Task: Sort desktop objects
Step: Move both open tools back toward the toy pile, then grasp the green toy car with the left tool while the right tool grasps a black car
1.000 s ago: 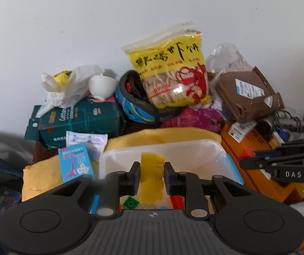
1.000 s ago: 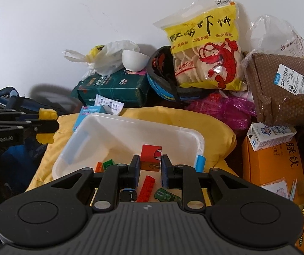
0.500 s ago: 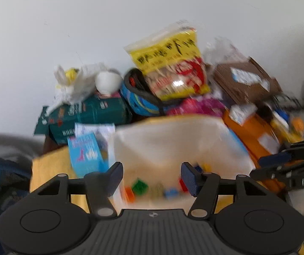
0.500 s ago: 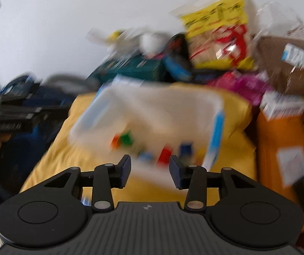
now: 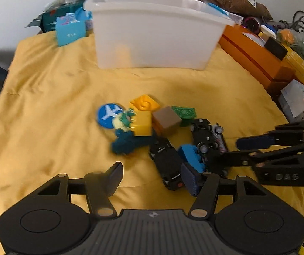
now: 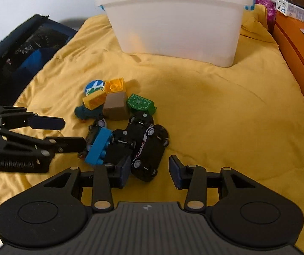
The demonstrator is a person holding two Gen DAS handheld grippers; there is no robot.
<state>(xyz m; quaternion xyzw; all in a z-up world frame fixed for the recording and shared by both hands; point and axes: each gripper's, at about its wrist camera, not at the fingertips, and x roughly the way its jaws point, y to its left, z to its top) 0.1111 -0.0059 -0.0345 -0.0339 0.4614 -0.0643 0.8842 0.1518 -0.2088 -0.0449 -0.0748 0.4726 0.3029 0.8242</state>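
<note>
A pile of toys lies on the yellow cloth (image 5: 45, 110) in front of the white bin (image 5: 158, 29): a blue airplane disc (image 5: 108, 115), yellow bricks (image 5: 143, 124), a brown block (image 5: 166, 120), a green piece (image 5: 183, 112), a blue brick (image 5: 191, 157) and black toy cars (image 5: 166, 161). My left gripper (image 5: 153, 176) is open just before the pile, its right finger beside the blue brick. My right gripper (image 6: 150, 170) is open, its fingers on either side of a black car (image 6: 149, 153). The pile's blue brick (image 6: 98, 146) lies near the left gripper (image 6: 67, 132).
An orange box (image 5: 258, 59) runs along the cloth's right edge, with cables and small items behind it. A small blue carton (image 5: 70, 29) stands left of the bin. A dark bag (image 6: 24, 48) sits beyond the cloth's left edge. Snack bags and packages crowd the wall.
One second ago the left gripper held a yellow brick and the right a red brick over the bin. Both opened over the bin and have since dropped low to the pile.
</note>
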